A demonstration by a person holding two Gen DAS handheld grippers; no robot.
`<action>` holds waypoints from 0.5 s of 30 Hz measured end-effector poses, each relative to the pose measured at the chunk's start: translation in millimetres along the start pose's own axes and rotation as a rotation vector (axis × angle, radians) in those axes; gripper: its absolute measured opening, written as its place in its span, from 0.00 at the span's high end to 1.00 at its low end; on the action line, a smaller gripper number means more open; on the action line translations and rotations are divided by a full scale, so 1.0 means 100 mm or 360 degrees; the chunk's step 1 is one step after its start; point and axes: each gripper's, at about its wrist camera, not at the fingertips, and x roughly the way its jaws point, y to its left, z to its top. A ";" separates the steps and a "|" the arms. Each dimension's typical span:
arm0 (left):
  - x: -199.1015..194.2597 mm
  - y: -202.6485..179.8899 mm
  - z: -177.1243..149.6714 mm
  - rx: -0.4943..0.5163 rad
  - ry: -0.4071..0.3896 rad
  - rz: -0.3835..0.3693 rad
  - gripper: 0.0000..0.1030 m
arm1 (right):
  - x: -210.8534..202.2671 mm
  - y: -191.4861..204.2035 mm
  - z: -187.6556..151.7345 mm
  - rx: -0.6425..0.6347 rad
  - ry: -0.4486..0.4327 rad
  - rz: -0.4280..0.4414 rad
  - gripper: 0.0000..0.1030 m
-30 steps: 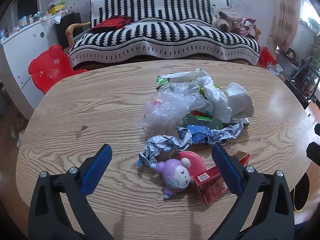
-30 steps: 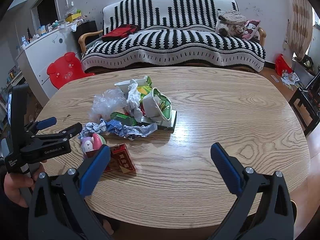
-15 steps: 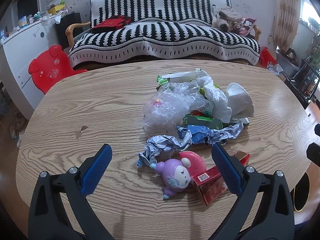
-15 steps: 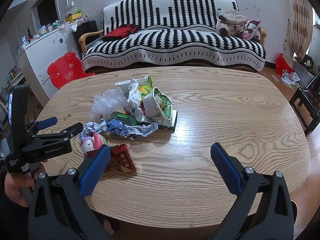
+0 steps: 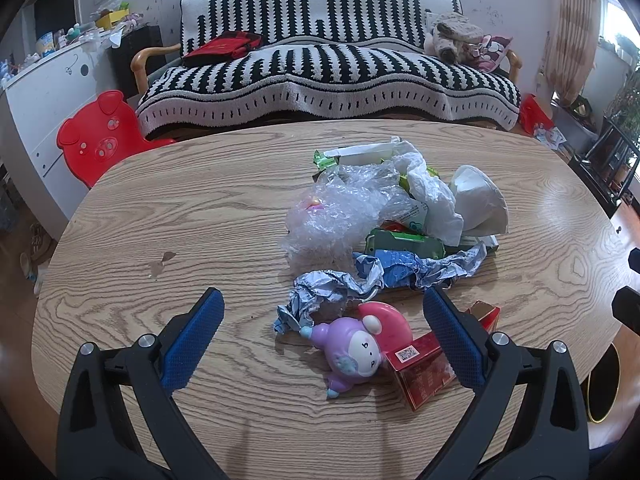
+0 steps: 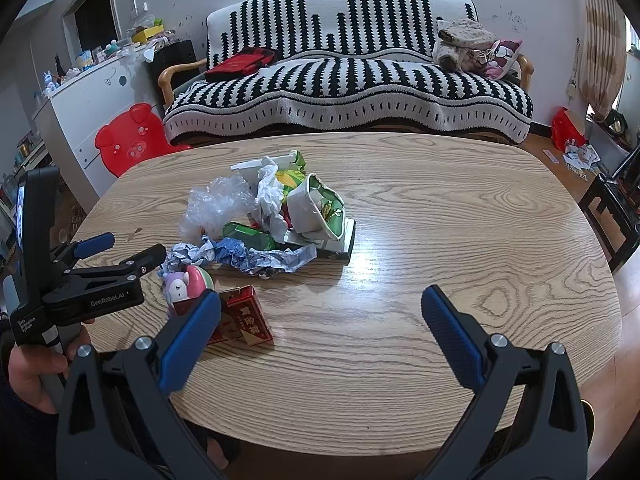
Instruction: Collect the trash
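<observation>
Oval wood-grain table (image 5: pixel 160 220) fills both views, w/ a black-and-white striped sofa (image 5: pixel 328 68) behind it and a red pig-face kid's chair (image 5: pixel 100 136) at the far left corner.

Left gripper (image 5: pixel 324 316): jaws spread wide, holding nothing, hovering low over the near edge. Between its blue pads sit 1 purple toy figure (image 5: pixel 352 356) w/ a pink round piece touching it, and 1 red carton (image 5: pixel 424 372) just beside, partly behind the right pad. The carton's red lid flap (image 5: pixel 486 314) shows past that pad.

Right gripper (image 6: pixel 320 320): also wide open and empty, over bare table right of the trash. Its left pad overlaps the red carton (image 6: pixel 248 320) in view. The left gripper (image 6: pixel 120 256) shows from the side here, person's hand (image 6: pixel 32 368) on its handle.

Trash pile lies mid-table, beyond the toy:
- 1 crumpled blue-silver foil wrapper (image 5: pixel 380 276), nearest, touching the toy
- 1 clear bubble-wrap wad (image 5: pixel 336 216), left side
- 1 green packet (image 5: pixel 404 240) under the rest
- 1 white plastic bag (image 5: pixel 432 192)
- 1 white paper bowl (image 6: pixel 316 208) tipped on its side, green print inside
- 1 flat white strip (image 5: pixel 360 151) at the back

A dark stain (image 5: pixel 162 262) marks the table left of the pile.
</observation>
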 end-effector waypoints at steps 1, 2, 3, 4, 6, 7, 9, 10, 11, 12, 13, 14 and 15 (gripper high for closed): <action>0.00 0.00 0.00 0.0000 0.0000 0.0000 0.06 | 0.00 0.00 0.00 -0.0001 -0.0002 -0.0002 0.05; 0.00 0.00 0.00 0.0002 -0.0001 0.0001 0.06 | 0.00 0.00 0.00 -0.0002 -0.0002 -0.0003 0.05; 0.00 -0.01 0.00 0.0003 -0.0002 0.0000 0.06 | 0.00 0.00 0.00 -0.0002 -0.0003 -0.0002 0.05; 0.00 0.00 -0.01 0.0004 -0.0002 0.0001 0.06 | 0.00 0.00 0.00 -0.0001 -0.0004 -0.0001 0.05; 0.00 0.00 0.00 0.0004 0.0000 0.0000 0.06 | 0.00 0.00 0.00 -0.0001 -0.0002 -0.0003 0.05; 0.00 0.00 0.00 0.0003 0.0001 -0.0001 0.06 | 0.00 0.00 0.00 0.0000 -0.0002 -0.0003 0.05; 0.01 -0.01 0.00 0.0004 0.0002 -0.0001 0.06 | 0.00 0.00 0.00 0.0001 -0.0001 -0.0001 0.05; 0.01 -0.01 0.00 0.0004 0.0002 -0.0002 0.06 | 0.00 0.00 0.00 -0.0001 -0.0002 -0.0002 0.05; 0.01 -0.01 0.00 0.0004 0.0003 -0.0002 0.06 | 0.00 0.00 0.00 -0.0001 -0.0002 -0.0002 0.05; 0.01 -0.01 0.00 0.0005 0.0004 -0.0003 0.06 | 0.00 0.00 0.00 -0.0002 -0.0002 -0.0001 0.05; 0.02 -0.01 -0.01 0.0005 0.0004 -0.0003 0.06 | 0.00 0.00 0.00 -0.0001 -0.0001 -0.0002 0.05; 0.02 -0.01 -0.01 0.0004 0.0004 -0.0003 0.06 | 0.00 0.00 0.00 -0.0002 0.0000 -0.0002 0.05; 0.01 -0.01 -0.01 0.0003 0.0003 -0.0003 0.06 | 0.00 0.00 0.00 -0.0002 0.0000 -0.0002 0.05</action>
